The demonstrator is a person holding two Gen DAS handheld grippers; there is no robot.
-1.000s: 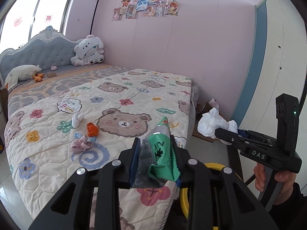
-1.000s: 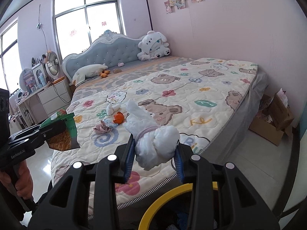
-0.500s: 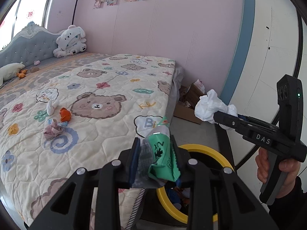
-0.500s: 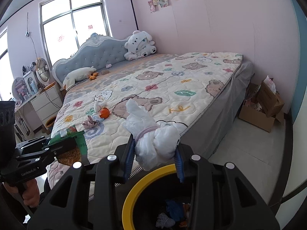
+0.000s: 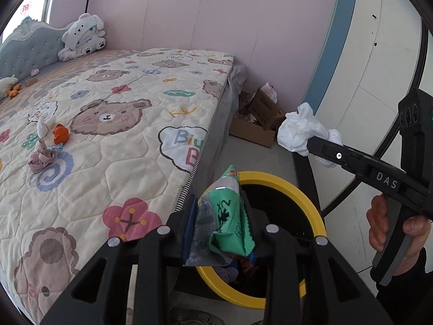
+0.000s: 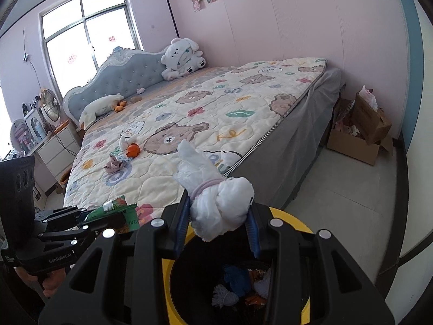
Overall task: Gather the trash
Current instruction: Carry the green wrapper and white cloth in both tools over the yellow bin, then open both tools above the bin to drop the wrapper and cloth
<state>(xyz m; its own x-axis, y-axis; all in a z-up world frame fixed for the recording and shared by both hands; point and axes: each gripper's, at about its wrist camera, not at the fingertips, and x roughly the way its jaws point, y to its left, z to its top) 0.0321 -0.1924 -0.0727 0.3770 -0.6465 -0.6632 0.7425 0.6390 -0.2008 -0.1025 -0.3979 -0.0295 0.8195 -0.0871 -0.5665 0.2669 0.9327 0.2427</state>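
My left gripper (image 5: 220,230) is shut on a green snack wrapper (image 5: 228,211), held over the near rim of a black trash bin with a yellow rim (image 5: 297,189). Beside it, the right gripper (image 5: 311,143) grips a crumpled white plastic bag (image 5: 300,130). In the right wrist view, my right gripper (image 6: 217,222) is shut on that white bag (image 6: 219,205) above the bin (image 6: 295,220), which holds several scraps. The left gripper (image 6: 108,216) with the wrapper (image 6: 115,208) is at lower left. On the bed lie an orange scrap (image 5: 60,133), a pinkish wad (image 5: 42,159) and a white piece (image 5: 42,127).
The bed with a bear-print quilt (image 6: 216,113) fills the left, its corner close to the bin. An open cardboard box (image 6: 360,132) sits on the floor by the pink wall. A white plush (image 6: 181,59) leans at the headboard. A nightstand (image 6: 54,146) stands far left.
Both grippers have sunk and swung away from the bed toward the bin, whose opening now lies under them. Each keeps its hold on its piece of trash.
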